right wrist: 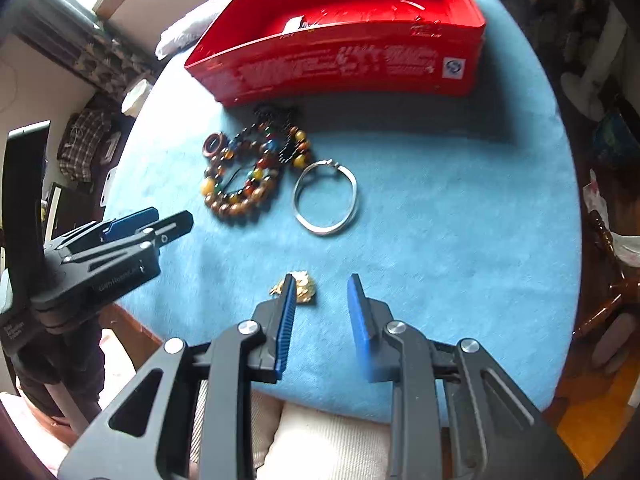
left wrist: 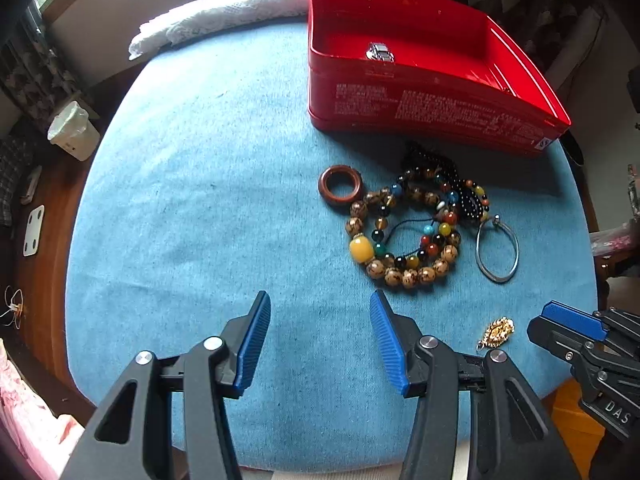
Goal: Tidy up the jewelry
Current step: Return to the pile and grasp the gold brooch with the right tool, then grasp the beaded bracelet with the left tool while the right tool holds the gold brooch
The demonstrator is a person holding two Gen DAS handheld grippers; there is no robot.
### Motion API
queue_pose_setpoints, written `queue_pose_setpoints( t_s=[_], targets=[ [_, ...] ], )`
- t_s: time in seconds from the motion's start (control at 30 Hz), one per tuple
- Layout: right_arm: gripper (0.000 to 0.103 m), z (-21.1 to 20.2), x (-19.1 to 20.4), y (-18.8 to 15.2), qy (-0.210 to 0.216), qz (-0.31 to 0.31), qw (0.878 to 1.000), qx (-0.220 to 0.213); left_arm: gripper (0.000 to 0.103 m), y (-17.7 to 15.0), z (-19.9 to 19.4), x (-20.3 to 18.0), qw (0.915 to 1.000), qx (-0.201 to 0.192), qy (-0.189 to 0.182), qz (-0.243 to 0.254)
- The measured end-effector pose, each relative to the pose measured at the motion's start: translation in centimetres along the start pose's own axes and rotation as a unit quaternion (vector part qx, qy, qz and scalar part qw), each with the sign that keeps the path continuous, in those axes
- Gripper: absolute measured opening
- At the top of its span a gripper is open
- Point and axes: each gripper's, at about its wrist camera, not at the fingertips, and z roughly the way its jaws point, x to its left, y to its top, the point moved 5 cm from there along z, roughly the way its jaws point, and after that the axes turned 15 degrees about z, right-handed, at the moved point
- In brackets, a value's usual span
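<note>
An open red tin box [left wrist: 420,92] [right wrist: 344,60] stands at the far side of the blue cloth, with a small silver item [left wrist: 380,52] inside. In front of it lies a heap of bead bracelets [left wrist: 404,236] [right wrist: 248,176], a brown wooden ring [left wrist: 340,186] [right wrist: 213,145] and a silver bangle [left wrist: 498,250] [right wrist: 326,198]. A gold pendant [left wrist: 496,332] [right wrist: 302,286] lies near the front edge, partly hidden by my right gripper's left finger. My left gripper [left wrist: 320,300] is open and empty above bare cloth. My right gripper [right wrist: 322,284] is open and empty, close over the pendant.
The blue cloth [left wrist: 200,200] covers a round table. A folded white lace cloth [left wrist: 224,16] lies at its far edge. A white bin [left wrist: 74,130] stands on the wooden floor at the left. The right gripper [left wrist: 588,344] shows in the left wrist view.
</note>
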Motion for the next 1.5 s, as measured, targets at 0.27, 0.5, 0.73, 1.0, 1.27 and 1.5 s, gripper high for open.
queue_pose_setpoints(
  t_s=[0.27,0.5,0.73,1.0,1.27,1.5],
  targets=[
    [0.027,0.9,1.3,-1.4,-0.004,-0.011,1.000,0.022,0.051,-1.5,0.2,-0.4,1.0000,0.008,-0.005,0.001],
    [0.030,2.0,1.6,-1.3,-0.019,-0.015,0.999,0.034,0.051,-2.5,0.6,0.6,0.9998,0.015,0.011,-0.005],
    [0.030,2.7,2.0,-0.6,-0.039,-0.026,0.998,0.029,0.051,-2.5,0.8,1.2,0.9998,0.014,0.009,-0.006],
    [0.015,3.3,2.6,-0.7,-0.059,-0.039,0.997,0.016,0.051,-1.8,0.9,1.4,0.9999,0.012,-0.008,-0.008],
    [0.015,2.0,0.2,-0.2,-0.066,-0.018,0.998,0.003,0.051,0.0,1.0,0.7,0.9994,0.003,-0.035,-0.006],
    [0.015,1.1,-2.4,0.8,-0.068,0.009,0.998,-0.007,0.043,3.0,-0.1,0.6,0.9987,-0.024,-0.044,-0.002]
  ],
)
